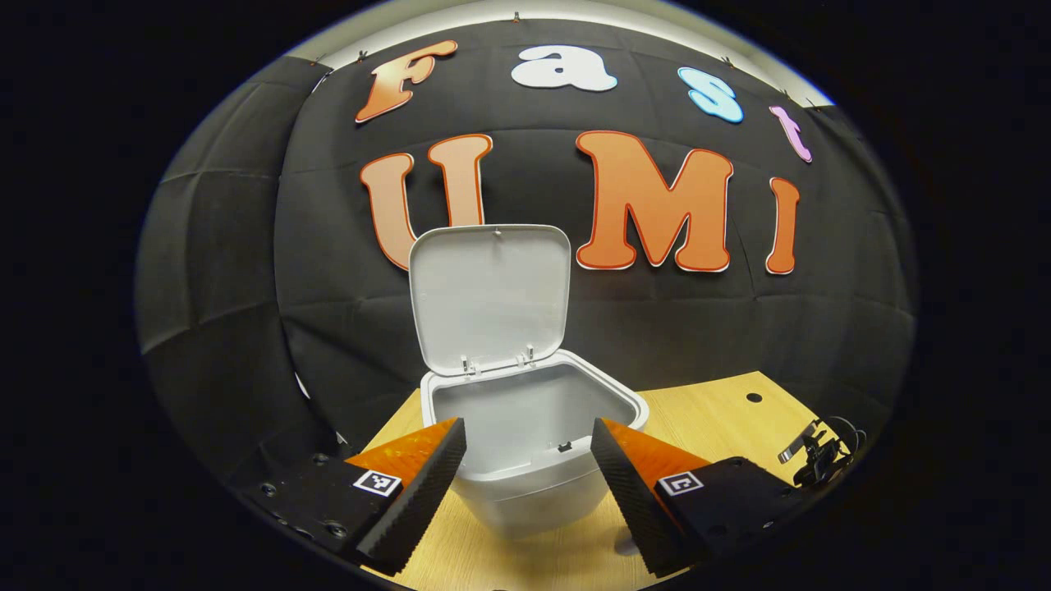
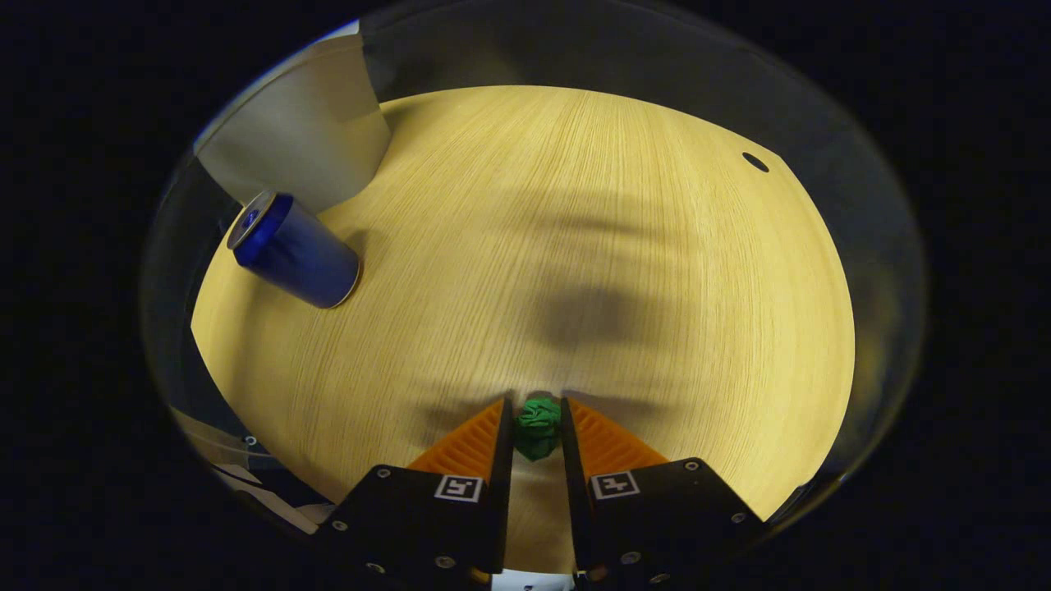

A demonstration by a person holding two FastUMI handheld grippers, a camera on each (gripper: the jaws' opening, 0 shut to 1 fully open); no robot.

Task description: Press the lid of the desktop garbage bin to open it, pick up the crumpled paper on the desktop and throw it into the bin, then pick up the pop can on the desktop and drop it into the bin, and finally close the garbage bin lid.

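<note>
Fingers of the right gripper pinch green crumpled paper above the wooden worktop; left gripper fingers spread wide before the open-lidded bin; can upright.

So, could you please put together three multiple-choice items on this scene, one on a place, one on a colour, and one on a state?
1. Where does the crumpled paper sit?
A. Inside the bin
B. Between the right gripper's jaws
C. On top of the pop can

2. What colour is the pop can?
A. Blue
B. Red
C. Silver all over

3. How is the bin lid?
A. Shut flat
B. Lying off on the table
C. Raised open on its hinge

Answers:
1 B, the right gripper view shows both jaws pressing the green wad.
2 A, its body is deep blue.
3 C, the left gripper view shows it upright behind the open garbage bin.
</note>
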